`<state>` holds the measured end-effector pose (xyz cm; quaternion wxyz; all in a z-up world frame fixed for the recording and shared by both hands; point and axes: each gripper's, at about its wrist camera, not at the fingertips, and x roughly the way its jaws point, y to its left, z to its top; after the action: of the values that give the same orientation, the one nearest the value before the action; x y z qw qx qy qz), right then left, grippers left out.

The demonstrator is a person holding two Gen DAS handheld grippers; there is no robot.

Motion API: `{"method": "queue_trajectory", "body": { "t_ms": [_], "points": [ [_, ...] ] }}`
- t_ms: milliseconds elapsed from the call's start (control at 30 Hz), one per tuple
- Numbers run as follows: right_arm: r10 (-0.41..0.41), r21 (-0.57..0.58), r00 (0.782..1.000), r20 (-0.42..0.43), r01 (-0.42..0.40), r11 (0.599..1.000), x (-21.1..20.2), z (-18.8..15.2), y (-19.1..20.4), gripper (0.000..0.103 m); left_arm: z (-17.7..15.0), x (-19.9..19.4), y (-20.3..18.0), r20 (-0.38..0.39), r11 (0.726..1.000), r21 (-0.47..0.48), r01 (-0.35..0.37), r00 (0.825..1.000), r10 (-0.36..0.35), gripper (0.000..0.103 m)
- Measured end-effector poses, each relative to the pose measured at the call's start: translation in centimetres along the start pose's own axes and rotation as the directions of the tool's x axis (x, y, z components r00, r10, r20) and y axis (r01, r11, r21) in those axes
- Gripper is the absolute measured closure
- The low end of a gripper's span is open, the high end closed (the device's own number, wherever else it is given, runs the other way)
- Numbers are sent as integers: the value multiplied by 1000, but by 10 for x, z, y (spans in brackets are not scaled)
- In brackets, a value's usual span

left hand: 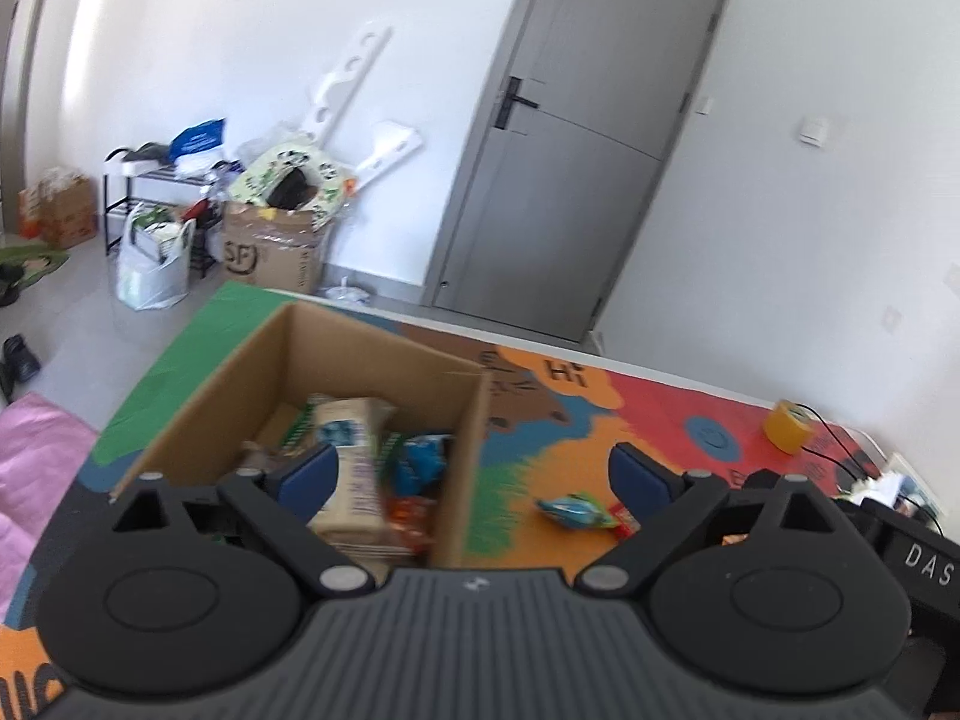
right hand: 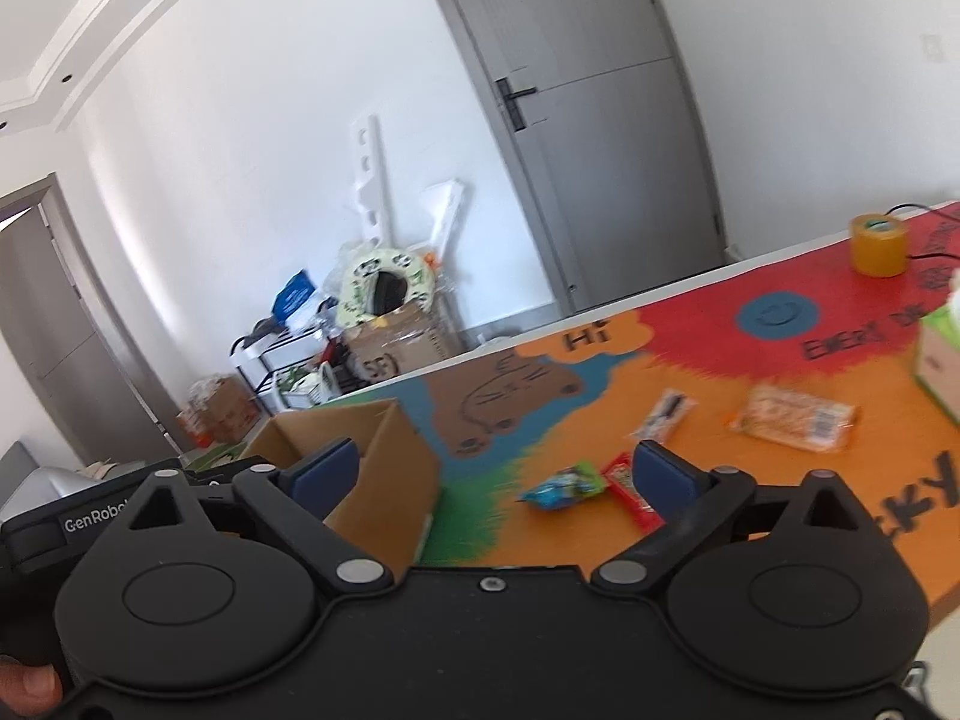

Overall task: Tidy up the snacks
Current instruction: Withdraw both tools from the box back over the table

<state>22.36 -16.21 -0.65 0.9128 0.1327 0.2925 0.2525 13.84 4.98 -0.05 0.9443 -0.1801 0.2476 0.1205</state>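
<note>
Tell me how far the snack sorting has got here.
Partly done. Several packets already lie in the cardboard box. Nothing is in hand: the left hand-held gripper and right hand-held gripper are open and empty. Still on the mat: blue-green packet, red packet, orange packet, small white packet.

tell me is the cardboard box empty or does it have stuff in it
Not empty: the open-topped cardboard box holds several snack packets, seen from the left wrist.

Open cardboard box stands on the bench, flaps gone, top open. Inside: a tall beige packet leaning upright, a blue packet and an orange-red one beside it. Right of the box, loose on the bench: a blue-green packet touching a red packet; farther right, a small white sachet and a clear-wrapped orange pack, lying flat.
</note>
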Motion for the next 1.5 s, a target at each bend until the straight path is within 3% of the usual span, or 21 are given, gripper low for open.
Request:
{"method": "queue_trajectory", "body": {
  "t_ms": [367,900,1300,1500],
  "points": [
    [-54,51,998,36,52,997,-27,1,-45,0,-13,-1,-52,-15,996,61,59,998,-58,6],
    [-92,99,995,48,86,991,-43,-2,-88,0,-27,8,-93,-40,987,126,99,995,-95,6],
    [-140,132,990,11,137,982,-26,4,-132,1,-31,54,-112,-65,988,127,84,995,-77,7],
    [-138,133,990,-9,138,982,-6,16,-145,8,-32,83,-111,-102,992,99,76,993,-66,10]
  ]
}}
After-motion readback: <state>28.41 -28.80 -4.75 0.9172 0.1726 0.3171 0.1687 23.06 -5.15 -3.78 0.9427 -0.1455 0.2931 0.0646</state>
